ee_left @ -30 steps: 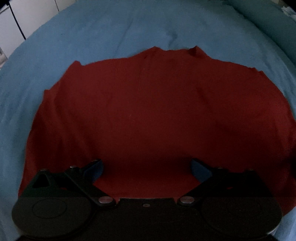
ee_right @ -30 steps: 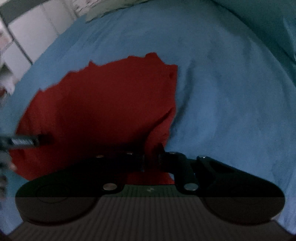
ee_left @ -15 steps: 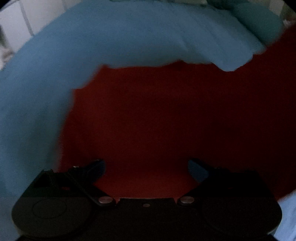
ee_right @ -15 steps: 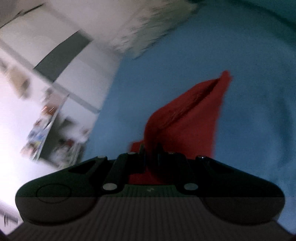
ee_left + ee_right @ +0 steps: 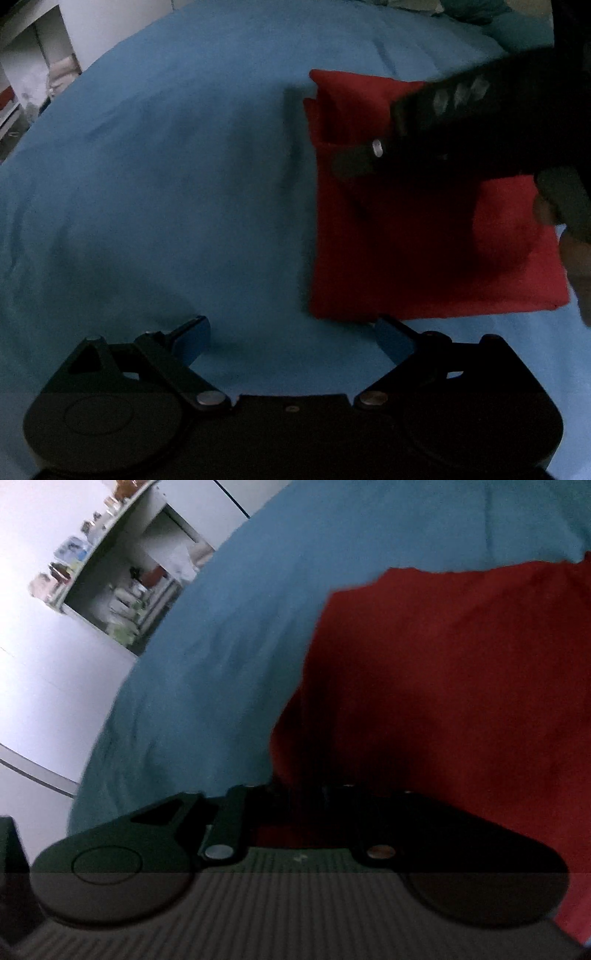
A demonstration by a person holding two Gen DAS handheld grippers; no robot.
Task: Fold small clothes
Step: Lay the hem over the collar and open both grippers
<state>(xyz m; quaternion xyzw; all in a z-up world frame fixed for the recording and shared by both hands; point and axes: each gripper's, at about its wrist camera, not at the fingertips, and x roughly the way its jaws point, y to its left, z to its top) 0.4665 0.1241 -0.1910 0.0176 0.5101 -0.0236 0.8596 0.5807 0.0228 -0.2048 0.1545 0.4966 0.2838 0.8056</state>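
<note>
1. Blue bed sheet (image 5: 147,184) under everything, dim light, slightly wrinkled.
2. Red cloth (image 5: 424,251) lying on the sheet, folded over into a rough rectangle, at the right side in the left wrist view; a second layer visible at its far left corner.
3. Right gripper (image 5: 343,166) reaching over the far part of the cloth from the right, tips at the left edge of the fold (exact grip there blurred). In its own view, right gripper (image 5: 303,794) with fingers pressed close together and red fabric (image 5: 443,683) between them, so pinching the cloth.
4. Left gripper (image 5: 291,336) spread wide above bare sheet, holding nothing; right fingertip (image 5: 393,338) just beside the near edge of the cloth, left fingertip (image 5: 192,339) over the sheet only.
5. Farther out: white wall and open shelf (image 5: 122,587) with small items (too blurred to name) beyond the bed edge.
</note>
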